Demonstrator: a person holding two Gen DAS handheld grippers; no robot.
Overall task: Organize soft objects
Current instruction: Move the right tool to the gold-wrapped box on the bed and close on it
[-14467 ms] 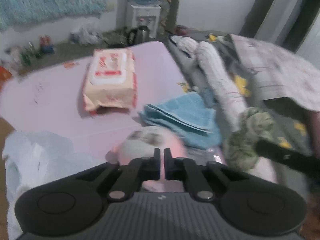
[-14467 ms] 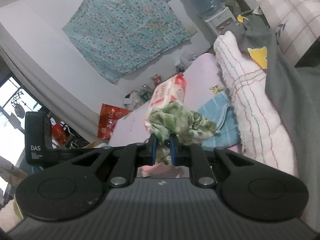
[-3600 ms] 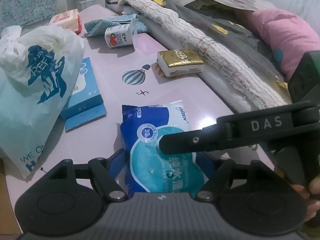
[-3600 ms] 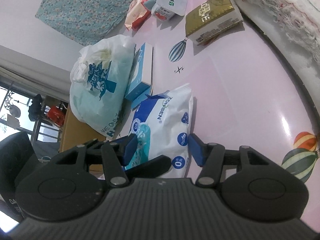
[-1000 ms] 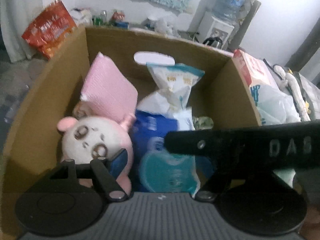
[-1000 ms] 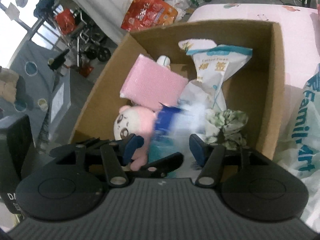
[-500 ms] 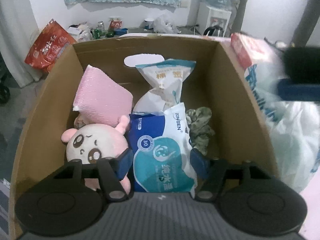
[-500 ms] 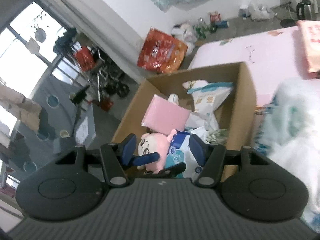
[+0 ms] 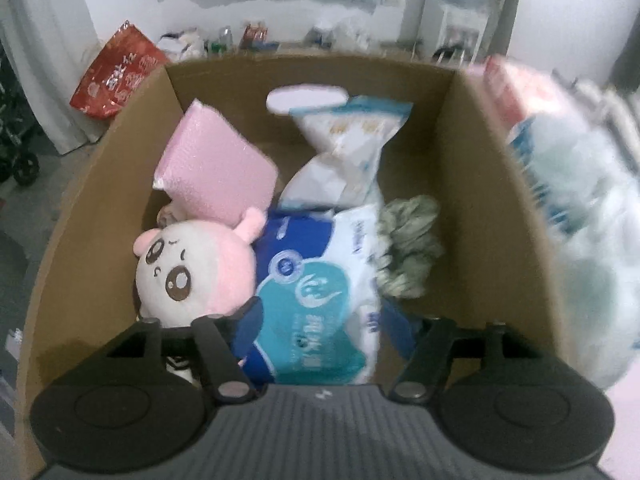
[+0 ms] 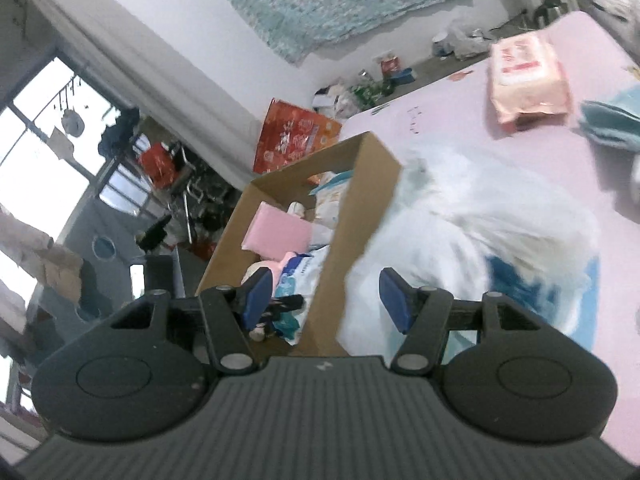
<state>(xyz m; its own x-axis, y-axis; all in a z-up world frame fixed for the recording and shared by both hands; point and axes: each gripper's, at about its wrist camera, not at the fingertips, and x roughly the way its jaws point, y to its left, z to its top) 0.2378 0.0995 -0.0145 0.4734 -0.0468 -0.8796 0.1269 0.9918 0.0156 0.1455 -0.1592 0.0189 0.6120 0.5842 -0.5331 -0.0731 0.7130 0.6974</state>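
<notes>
The left hand-held gripper (image 9: pixel 326 322) tilts steeply downward, its jaws opening toward 12 o'clock. The right hand-held gripper (image 10: pixel 326 300) angles gently downward, jaws parted and gripping nothing.

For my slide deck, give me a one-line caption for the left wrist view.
Left gripper opening over wipes pack beside plush in box.

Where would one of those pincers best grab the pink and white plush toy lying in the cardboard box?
Probably by the small pink ear of the pink and white plush toy, coming straight down from above. The round head looks too wide for the jaws, and the walls of the cardboard box, the pink padded pouch and the blue and white wipes pack beside it block any sideways approach.
</notes>
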